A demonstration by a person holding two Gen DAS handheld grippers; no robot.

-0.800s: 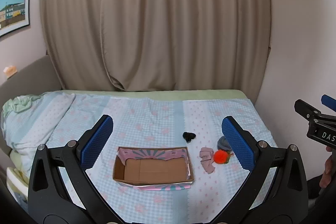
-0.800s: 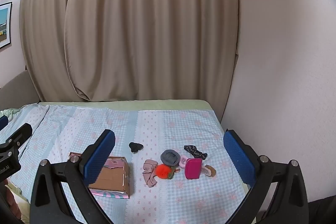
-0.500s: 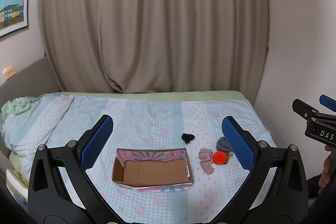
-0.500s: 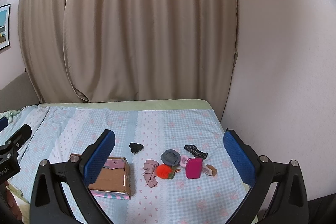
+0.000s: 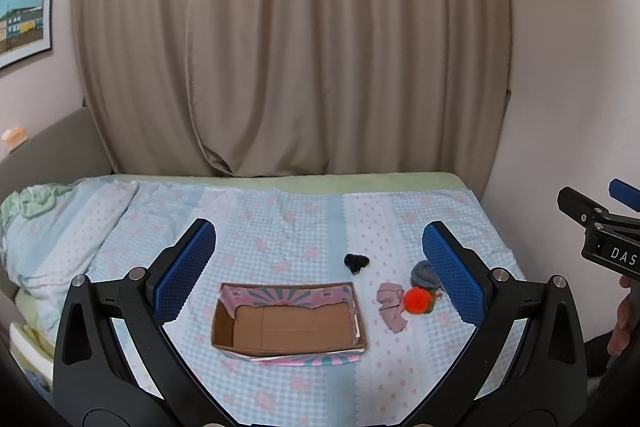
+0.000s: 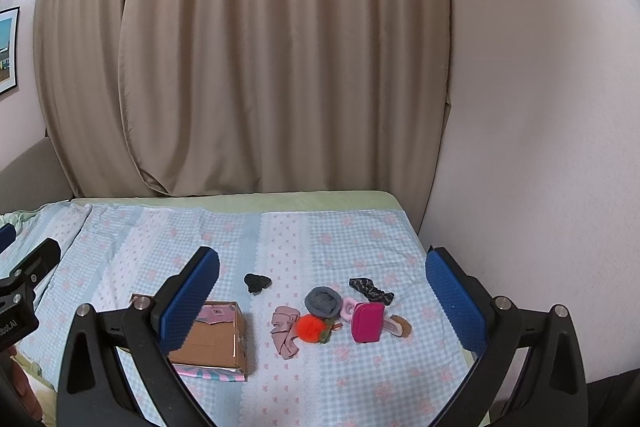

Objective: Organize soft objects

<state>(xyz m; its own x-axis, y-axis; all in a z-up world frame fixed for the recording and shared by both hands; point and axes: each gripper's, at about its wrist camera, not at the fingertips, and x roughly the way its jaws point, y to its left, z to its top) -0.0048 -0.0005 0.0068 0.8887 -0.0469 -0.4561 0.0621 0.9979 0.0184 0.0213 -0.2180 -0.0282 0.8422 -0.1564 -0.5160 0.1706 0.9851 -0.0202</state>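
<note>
Bed (image 6: 360, 227): checked pale-blue cover, pink bows. Cardboard box (image 5: 288, 327), one, rectangular, open-topped, pink-striped paper lining, near cover's middle. Soft items to box's right, on cover: orange pompom (image 6: 310, 327), fuzzy; grey knit roll (image 6: 323, 301); pink crumpled cloth (image 6: 285, 331); magenta pouch (image 6: 367, 321); black scrap (image 6: 256, 282), apart. Left claw (image 5: 318, 273), right claw (image 6: 322, 301): both wide, empty, ribbed blue pads.

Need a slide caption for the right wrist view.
Open right gripper above a bed with scattered soft items beside a cardboard box.
</note>
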